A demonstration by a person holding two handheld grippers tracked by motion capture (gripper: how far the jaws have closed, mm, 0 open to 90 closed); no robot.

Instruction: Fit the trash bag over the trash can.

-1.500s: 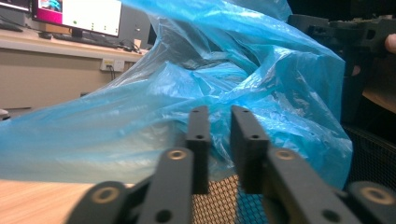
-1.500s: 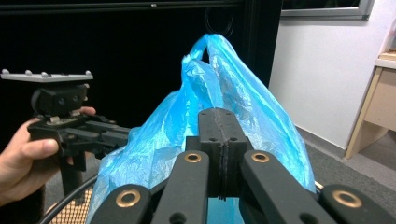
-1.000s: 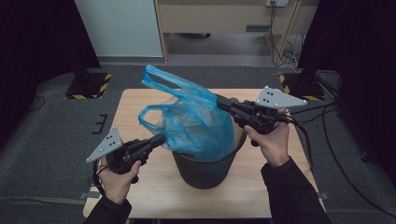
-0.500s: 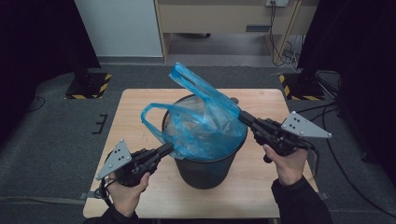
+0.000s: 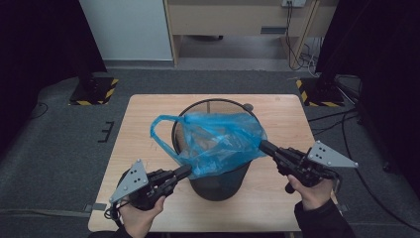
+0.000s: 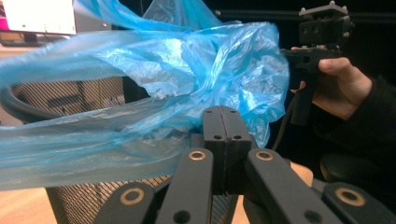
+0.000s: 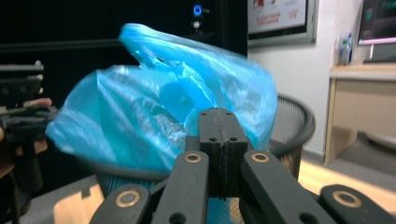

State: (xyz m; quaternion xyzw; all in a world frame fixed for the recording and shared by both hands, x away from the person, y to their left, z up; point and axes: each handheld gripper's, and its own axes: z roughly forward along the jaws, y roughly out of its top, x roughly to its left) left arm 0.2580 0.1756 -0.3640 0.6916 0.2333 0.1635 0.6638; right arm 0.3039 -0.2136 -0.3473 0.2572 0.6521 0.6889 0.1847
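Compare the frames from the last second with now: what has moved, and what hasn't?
Both grippers, left gripper and right gripper, came down and apart, spreading the blue bag lower over the mesh bin. Both stay shut on the bag; bin and table unmoved.

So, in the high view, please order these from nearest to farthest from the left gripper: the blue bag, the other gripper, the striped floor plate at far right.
1. blue bag, pinched in the left gripper jaws.
2. right gripper, across the bin.
3. striped floor plate, beyond the table's far right corner.
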